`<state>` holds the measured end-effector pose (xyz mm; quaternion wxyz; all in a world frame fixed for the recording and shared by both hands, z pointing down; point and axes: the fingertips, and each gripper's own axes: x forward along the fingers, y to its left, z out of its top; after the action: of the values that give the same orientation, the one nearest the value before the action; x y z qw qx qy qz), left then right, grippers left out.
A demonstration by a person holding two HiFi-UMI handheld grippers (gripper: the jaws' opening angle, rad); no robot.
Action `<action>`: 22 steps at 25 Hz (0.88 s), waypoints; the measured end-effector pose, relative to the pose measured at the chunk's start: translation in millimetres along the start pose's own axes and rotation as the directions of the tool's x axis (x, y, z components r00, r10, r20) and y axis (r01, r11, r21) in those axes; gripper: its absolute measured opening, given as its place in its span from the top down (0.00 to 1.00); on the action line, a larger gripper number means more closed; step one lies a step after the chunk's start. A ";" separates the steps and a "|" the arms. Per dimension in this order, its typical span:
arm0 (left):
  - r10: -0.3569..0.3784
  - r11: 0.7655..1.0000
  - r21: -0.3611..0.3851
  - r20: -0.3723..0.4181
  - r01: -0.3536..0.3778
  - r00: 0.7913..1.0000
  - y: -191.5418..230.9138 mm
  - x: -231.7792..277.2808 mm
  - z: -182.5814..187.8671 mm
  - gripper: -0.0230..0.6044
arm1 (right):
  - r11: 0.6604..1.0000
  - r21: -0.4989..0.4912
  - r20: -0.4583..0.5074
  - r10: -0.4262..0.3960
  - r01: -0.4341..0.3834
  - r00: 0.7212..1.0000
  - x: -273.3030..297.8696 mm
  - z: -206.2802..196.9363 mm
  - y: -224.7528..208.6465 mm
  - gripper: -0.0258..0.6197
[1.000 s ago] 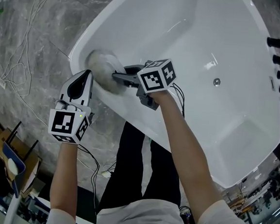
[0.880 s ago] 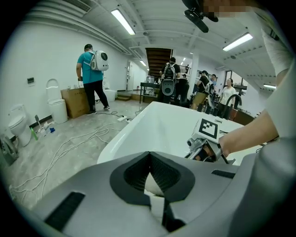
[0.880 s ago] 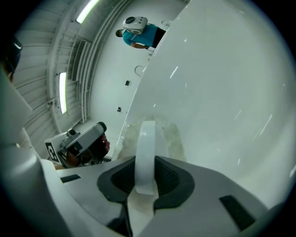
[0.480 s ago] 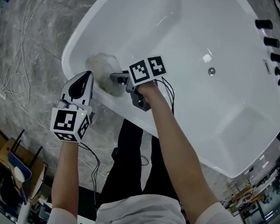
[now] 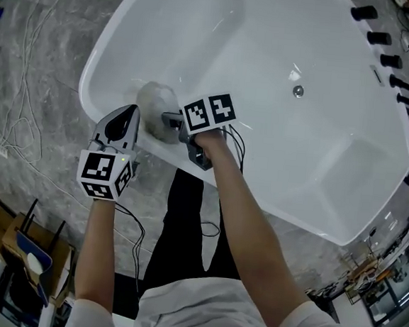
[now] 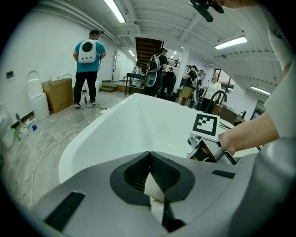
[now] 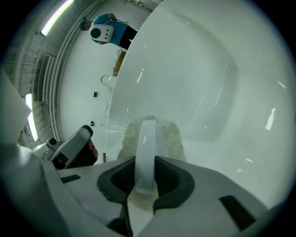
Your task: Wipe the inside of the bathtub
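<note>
Two grippers work at the rounded end of a white bathtub [image 5: 287, 31], which takes up most of the head view above a grey marbled floor [image 5: 44, 38]. Inside the tub, a pale fuzzy scrubbing pad [image 5: 155, 99] lies pressed against the inner wall just below the near rim. Beyond it the basin shows as smooth white surface running out to a small round drain [image 5: 297, 92] and on to the wide far end. The right gripper [image 5: 167, 118] reaches over the rim into the tub, and its own view shows the jaws clamped on a translucent white strap [image 7: 147, 148] that arches over the back of the pad [image 7: 171, 136]. The left gripper [image 5: 127, 110] sits outside the basin with its tips at the rim just beside the pad, jaws drawn together with nothing between them, and in its view the tub rim curves away ahead. Black fittings [image 5: 367, 12] line the far right edge, well apart from both grippers. Loose cables [image 5: 22, 129] trail across the floor to the left, and the person's dark-trousered legs [image 5: 184, 229] stand just beside the near rim.
</note>
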<state>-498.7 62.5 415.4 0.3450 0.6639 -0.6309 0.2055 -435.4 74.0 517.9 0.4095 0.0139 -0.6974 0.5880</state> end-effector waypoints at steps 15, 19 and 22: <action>-0.107 0.984 0.137 -0.025 0.110 0.994 -57.6 28.8 28.7 0.95 | 0.993 0.099 0.043 -0.076 0.072 0.996 -41.0 -36.2 -27.7 0.81; -0.135 0.977 0.161 -0.040 0.139 0.990 -67.6 33.3 32.0 0.95 | 0.994 0.097 0.009 -0.047 0.046 0.999 -51.6 -45.2 -33.3 0.81; -0.151 0.972 0.171 -0.051 0.158 0.987 -73.3 34.8 31.0 0.95 | 0.998 0.062 -0.044 -0.002 0.005 0.999 -58.5 -53.8 -34.6 0.81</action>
<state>-427.8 13.6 404.4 0.3122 0.7347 -0.5501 0.2452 -349.3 81.0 510.0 0.4252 0.0149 -0.6695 0.6089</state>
